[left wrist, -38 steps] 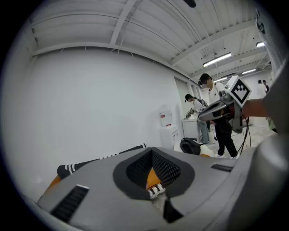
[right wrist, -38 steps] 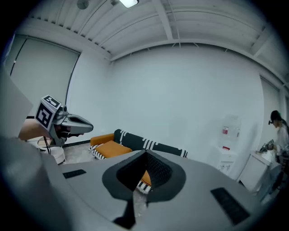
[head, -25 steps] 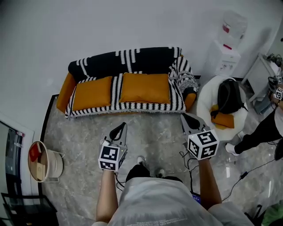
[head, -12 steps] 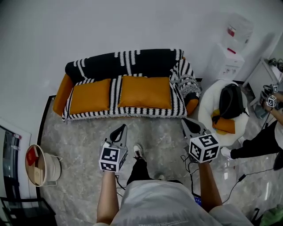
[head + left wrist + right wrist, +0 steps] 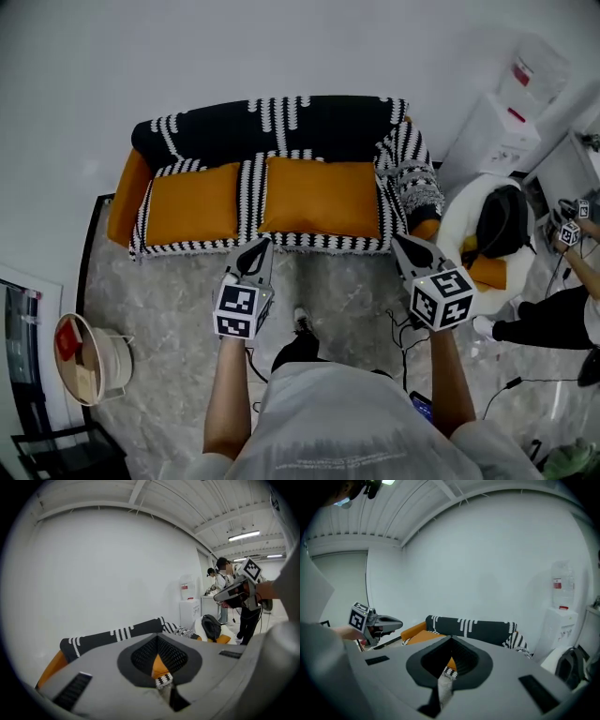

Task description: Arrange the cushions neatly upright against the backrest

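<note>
Closed and empty, the left tongs (image 5: 259,249) and right tongs (image 5: 401,246) are being held toward the sofa's (image 5: 272,127) front edge, ready for the flat-lying cushions (image 5: 323,195).

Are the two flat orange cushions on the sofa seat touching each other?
Apart. The head view shows a strip of the black-and-white striped blanket lying bare between the smaller orange cushion and the larger orange cushion.

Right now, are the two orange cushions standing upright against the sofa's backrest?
No, both orange cushions lie flat on the seat of the sofa.
</note>
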`<act>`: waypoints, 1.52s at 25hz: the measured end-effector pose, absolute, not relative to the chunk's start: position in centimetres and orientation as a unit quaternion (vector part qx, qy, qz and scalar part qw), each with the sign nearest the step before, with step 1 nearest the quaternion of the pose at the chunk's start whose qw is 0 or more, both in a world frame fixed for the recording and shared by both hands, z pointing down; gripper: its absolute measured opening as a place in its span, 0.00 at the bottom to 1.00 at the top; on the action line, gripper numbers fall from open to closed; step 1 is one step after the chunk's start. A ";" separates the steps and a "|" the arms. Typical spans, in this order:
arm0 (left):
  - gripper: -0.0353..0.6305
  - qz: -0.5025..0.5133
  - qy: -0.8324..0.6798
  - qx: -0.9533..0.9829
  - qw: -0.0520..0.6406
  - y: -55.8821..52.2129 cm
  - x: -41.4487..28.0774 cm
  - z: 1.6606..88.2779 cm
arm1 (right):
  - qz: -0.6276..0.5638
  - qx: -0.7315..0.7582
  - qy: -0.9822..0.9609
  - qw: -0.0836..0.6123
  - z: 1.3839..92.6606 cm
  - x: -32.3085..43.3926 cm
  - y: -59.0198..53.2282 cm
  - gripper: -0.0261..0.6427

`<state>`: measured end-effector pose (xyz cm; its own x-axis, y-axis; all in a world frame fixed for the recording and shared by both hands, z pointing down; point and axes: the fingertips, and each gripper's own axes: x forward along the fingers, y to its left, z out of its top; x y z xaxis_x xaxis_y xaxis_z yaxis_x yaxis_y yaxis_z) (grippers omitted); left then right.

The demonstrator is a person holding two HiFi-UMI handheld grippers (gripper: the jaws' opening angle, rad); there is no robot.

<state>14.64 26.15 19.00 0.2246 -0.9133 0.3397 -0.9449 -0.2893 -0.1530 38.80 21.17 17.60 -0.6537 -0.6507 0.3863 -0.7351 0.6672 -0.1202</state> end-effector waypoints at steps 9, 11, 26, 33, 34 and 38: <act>0.06 0.202 -0.580 0.787 0.057 18.0 8.0 20.0 | 0.151 0.415 -0.878 0.184 18.4 34.8 13.0 0.03; 0.06 0.206 -0.578 0.787 0.067 16.7 6.6 20.8 | 0.157 0.420 -0.873 0.190 19.1 34.0 11.5 0.03; 0.06 0.235 -0.523 0.812 0.106 10.0 2.0 27.3 | 0.162 0.444 -0.842 0.260 25.2 30.5 4.6 0.03; 0.08 0.281 -0.517 0.797 0.132 8.7 0.6 34.5 | 0.197 0.454 -0.813 0.307 34.1 33.6 3.3 0.03; 0.08 0.280 -0.520 0.795 0.139 8.5 0.2 35.7 | 0.202 0.456 -0.810 0.309 35.7 33.8 3.0 0.03; 0.12 0.281 -0.531 0.782 0.169 7.9 -0.8 41.2 | 0.227 0.455 -0.800 0.317 42.5 35.3 2.1 0.10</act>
<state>-0.82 7.88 41.20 0.2792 -0.7343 0.6188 -0.9246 -0.3795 -0.0332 35.26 2.09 42.53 -0.3844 -0.5839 0.7150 -0.8726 0.4825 -0.0751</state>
